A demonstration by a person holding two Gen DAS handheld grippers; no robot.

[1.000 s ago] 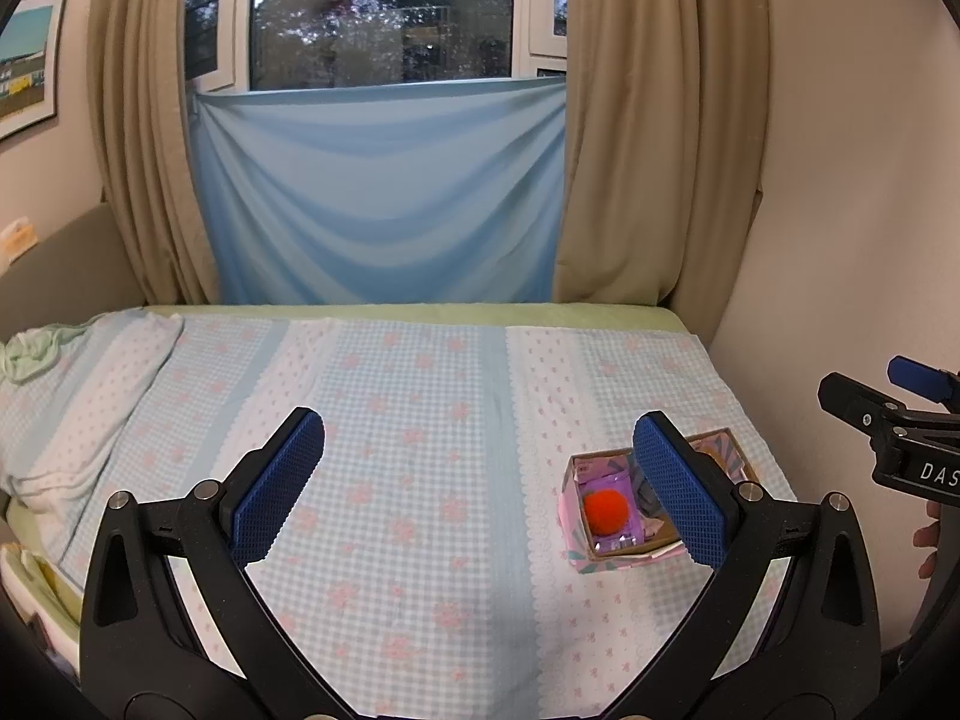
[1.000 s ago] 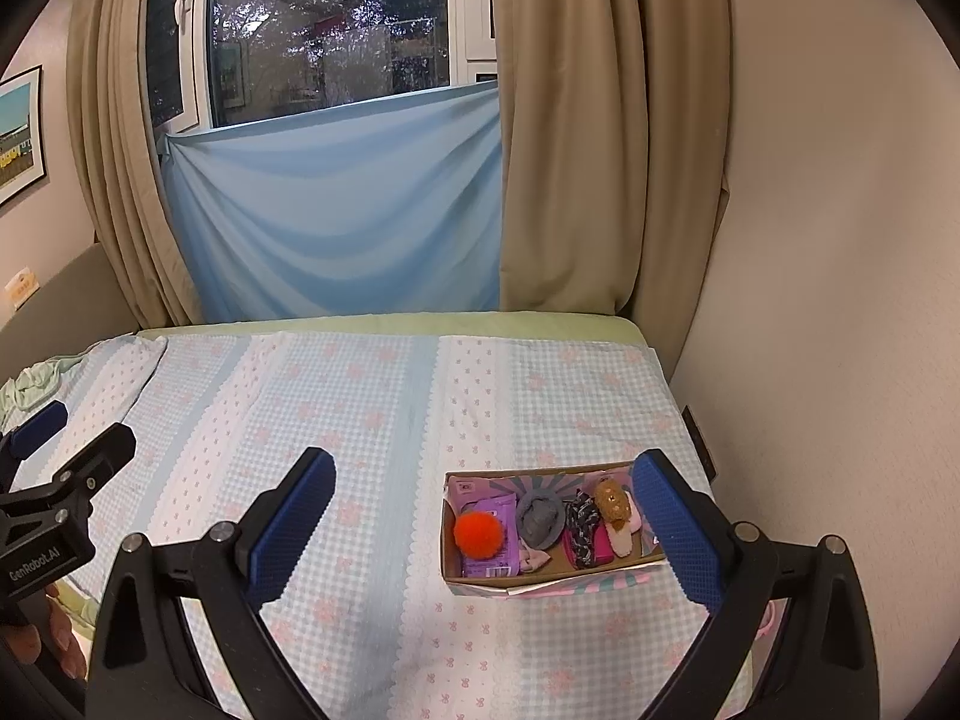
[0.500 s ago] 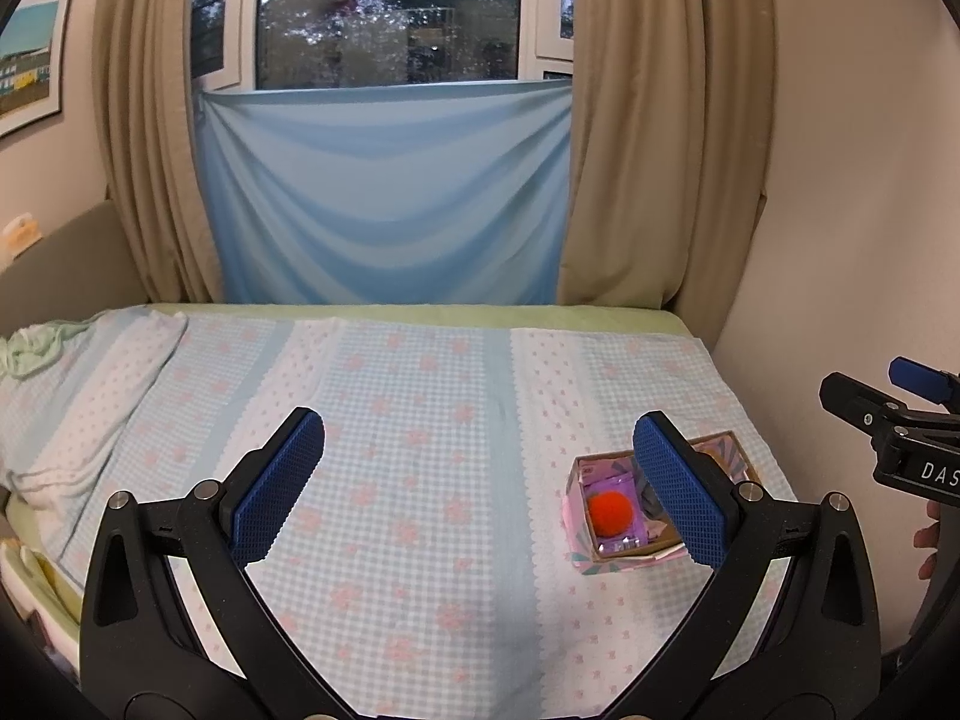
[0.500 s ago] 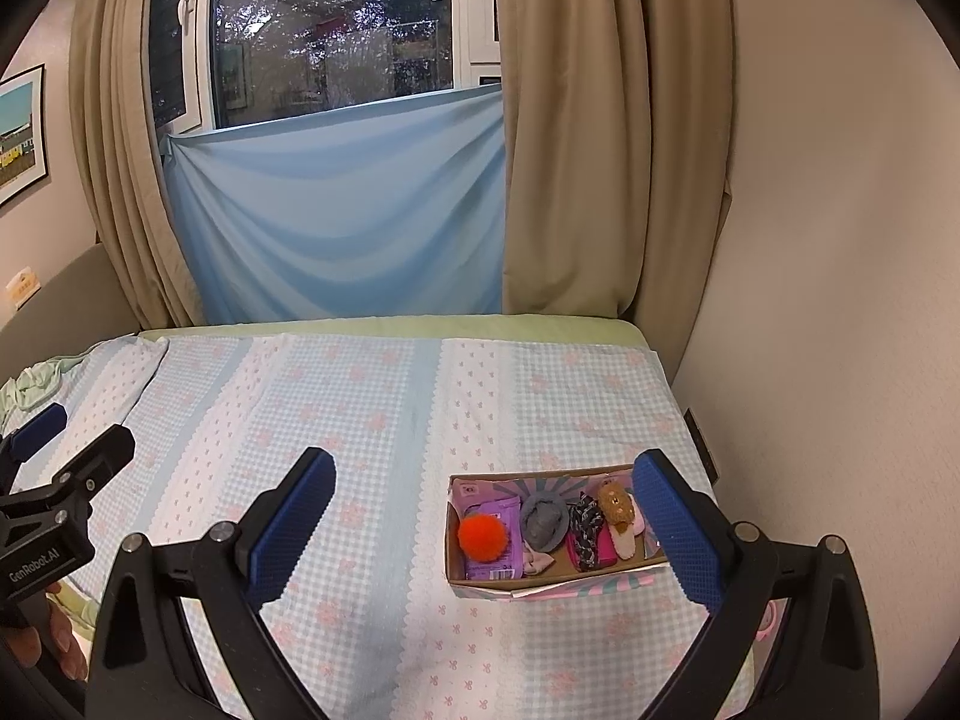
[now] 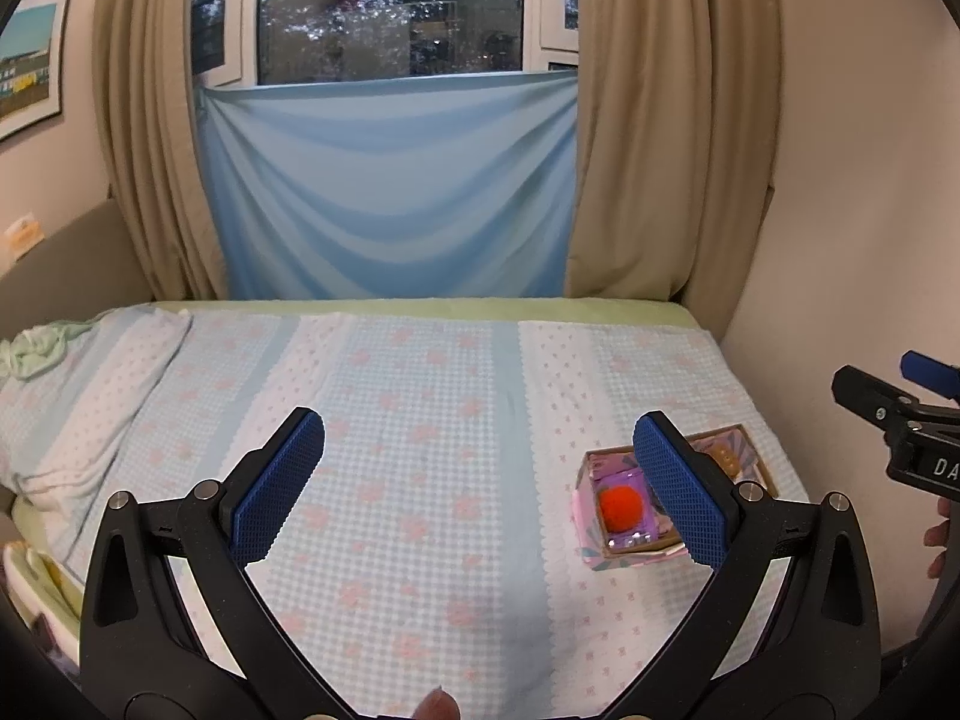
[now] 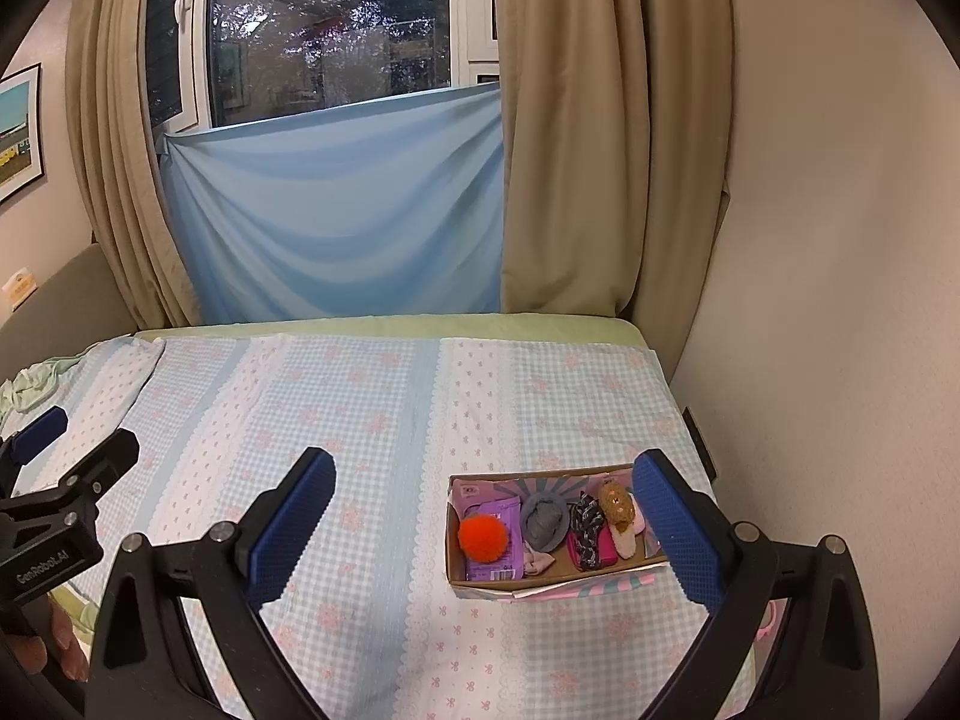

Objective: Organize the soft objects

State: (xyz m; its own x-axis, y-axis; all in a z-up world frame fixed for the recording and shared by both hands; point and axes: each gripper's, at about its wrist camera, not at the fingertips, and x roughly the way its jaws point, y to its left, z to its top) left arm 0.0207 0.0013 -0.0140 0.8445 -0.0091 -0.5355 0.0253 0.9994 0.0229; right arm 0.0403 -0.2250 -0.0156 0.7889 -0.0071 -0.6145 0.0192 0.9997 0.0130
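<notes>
A small cardboard box (image 6: 543, 584) stands on the bed near its right edge. It holds an orange pompom (image 6: 482, 536), a purple packet (image 6: 497, 510), a grey soft item (image 6: 545, 518), a dark patterned item (image 6: 587, 523) and a brown plush (image 6: 617, 501). The box (image 5: 591, 552) and pompom (image 5: 621, 507) also show in the left wrist view. My left gripper (image 5: 480, 486) is open and empty, above the bed, left of the box. My right gripper (image 6: 483, 534) is open and empty, held above the box.
The bed (image 6: 372, 420) has a blue checked cover. A rumpled pillow and green cloth (image 5: 36, 354) lie at its left. A wall (image 6: 840, 300) runs close along the right side. Curtains and a window stand behind.
Both views have shifted slightly; the box sits a little further right in each. Both grippers stay open and empty.
</notes>
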